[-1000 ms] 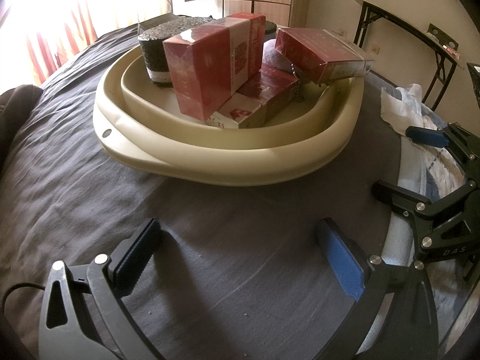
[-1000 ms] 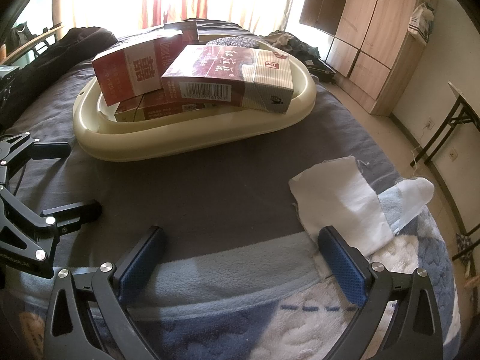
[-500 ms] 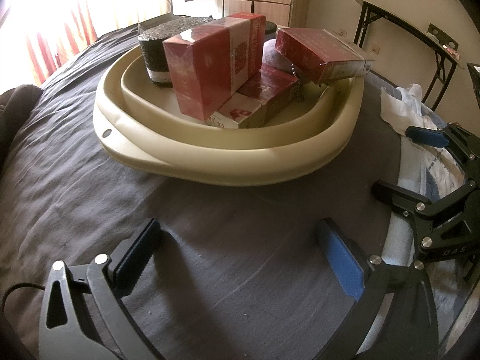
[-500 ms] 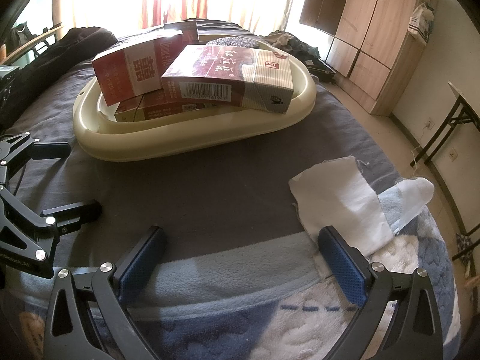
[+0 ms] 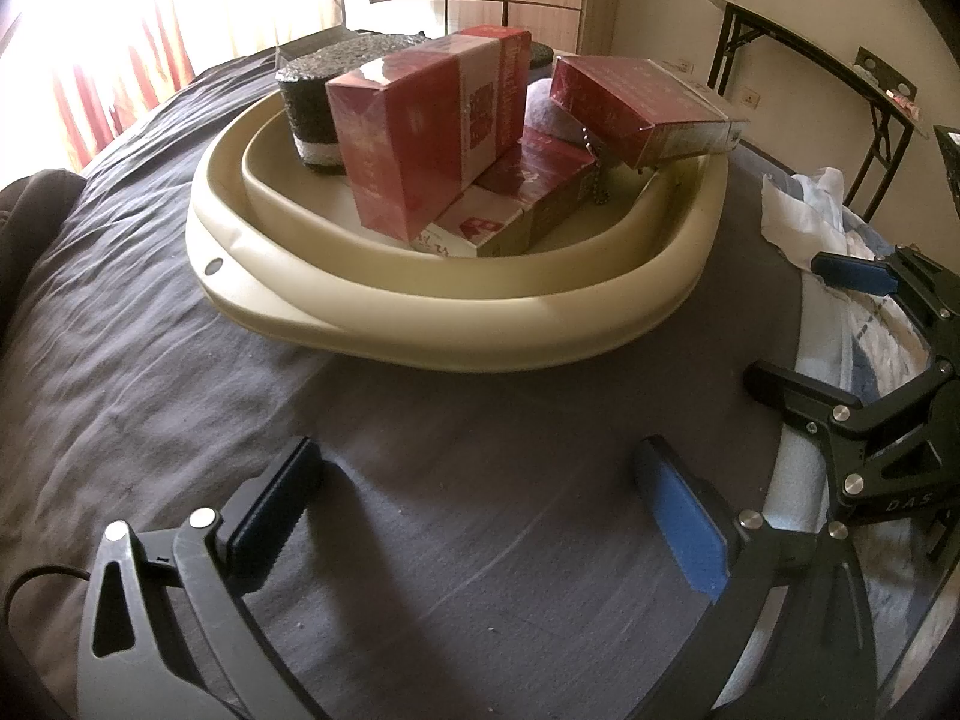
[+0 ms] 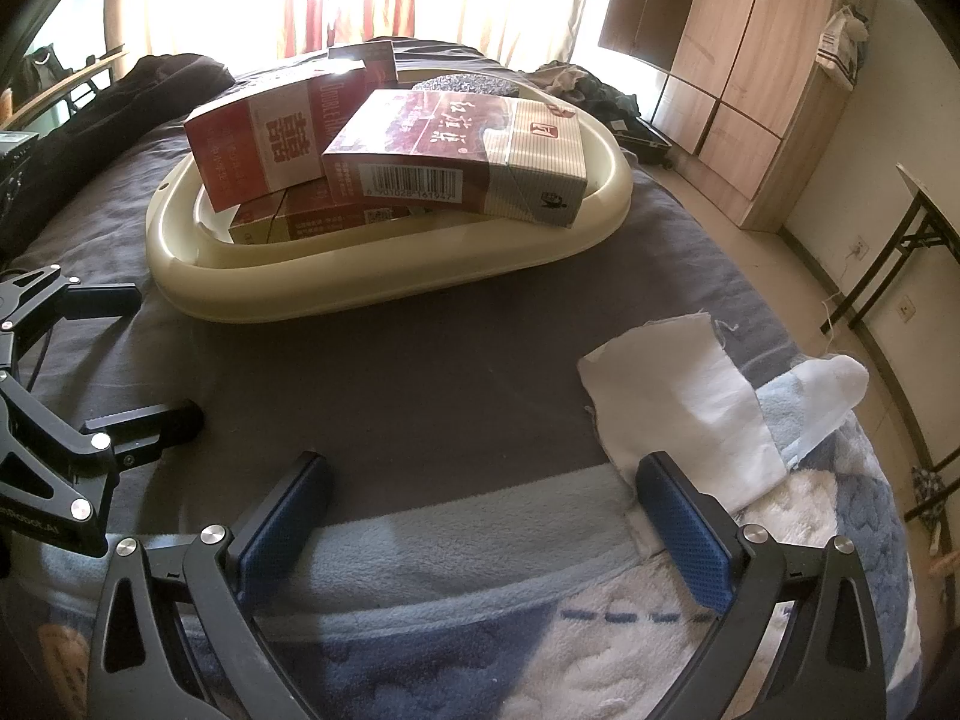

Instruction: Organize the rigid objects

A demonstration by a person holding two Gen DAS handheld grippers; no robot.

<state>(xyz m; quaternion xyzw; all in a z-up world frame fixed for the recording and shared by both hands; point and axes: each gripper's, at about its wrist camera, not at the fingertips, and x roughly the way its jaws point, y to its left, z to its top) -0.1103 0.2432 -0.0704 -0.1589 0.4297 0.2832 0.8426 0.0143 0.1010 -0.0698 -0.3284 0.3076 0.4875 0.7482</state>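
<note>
Nothing has moved since the frames a second back: both grippers sit where they were and the basin's load is unchanged. From my left wrist camera, the left gripper hovers low over the dark grey bedspread, fingers spread wide with nothing between them. The right gripper is likewise released and empty, over a pale blue blanket at the near edge of the bed.

Ahead of both sits 1 cream oval basin, resting on the bedspread, well apart from either gripper. Inside it I count 4 red boxes. 1 red box stands tilted on its end at the middle. A second, the barcode box, lies across the right side with its near end overhanging the basin's rim. The third, a flat box, lies on the basin floor beneath those 2. The fourth box shows only in the right wrist view, at the far side behind the others. Also in the basin are 1 dark cylinder with a white band, at the far left, and 1 greyish rounded item with a ball chain hanging from it; I can't make out what it is.

Off to the right, 1 white cloth lies on the bed outside the basin, just beside the right gripper's right finger.
</note>
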